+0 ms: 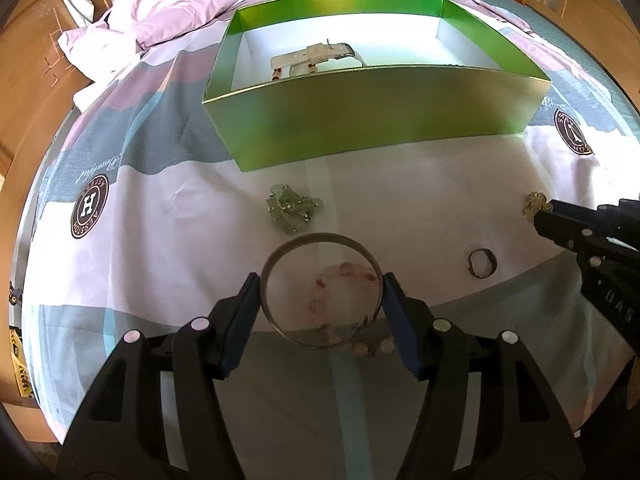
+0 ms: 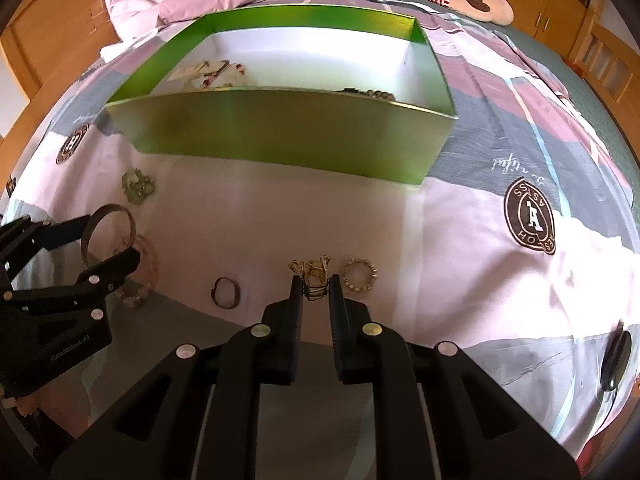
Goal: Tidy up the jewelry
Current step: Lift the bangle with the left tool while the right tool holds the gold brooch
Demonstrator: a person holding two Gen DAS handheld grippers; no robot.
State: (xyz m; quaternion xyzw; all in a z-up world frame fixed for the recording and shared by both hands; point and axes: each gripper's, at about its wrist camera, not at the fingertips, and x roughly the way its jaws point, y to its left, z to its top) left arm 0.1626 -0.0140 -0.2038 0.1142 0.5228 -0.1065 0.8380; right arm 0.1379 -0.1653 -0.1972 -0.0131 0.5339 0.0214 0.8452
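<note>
Holding level matters: left gripper (image 1: pixel 322 292), jaws half-spread, clamps the metal bangle (image 1: pixel 320 290); right gripper (image 2: pixel 316 288), jaws nearly closed, pinches a gold wire ornament (image 2: pixel 312 274); both should clear the green box (image 2: pixel 288 136) wall before release.

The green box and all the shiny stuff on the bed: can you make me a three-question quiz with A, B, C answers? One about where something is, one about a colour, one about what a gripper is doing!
1. Where is the small dark ring?
A. Inside the box
B. On the bedsheet in front of the box
C. On the pillow

2. What colour is the box on the outside?
A. Green
B. Red
C. Blue

3. What is the left gripper doing?
A. Hanging open over nothing
B. Holding a watch
C. Holding the round metal bangle between its fingers

Answers:
1 B: the ring lies on the sheet, short of the box.
2 A: its outer walls are shiny green.
3 C: both pads press on the sides of the bangle.
</note>
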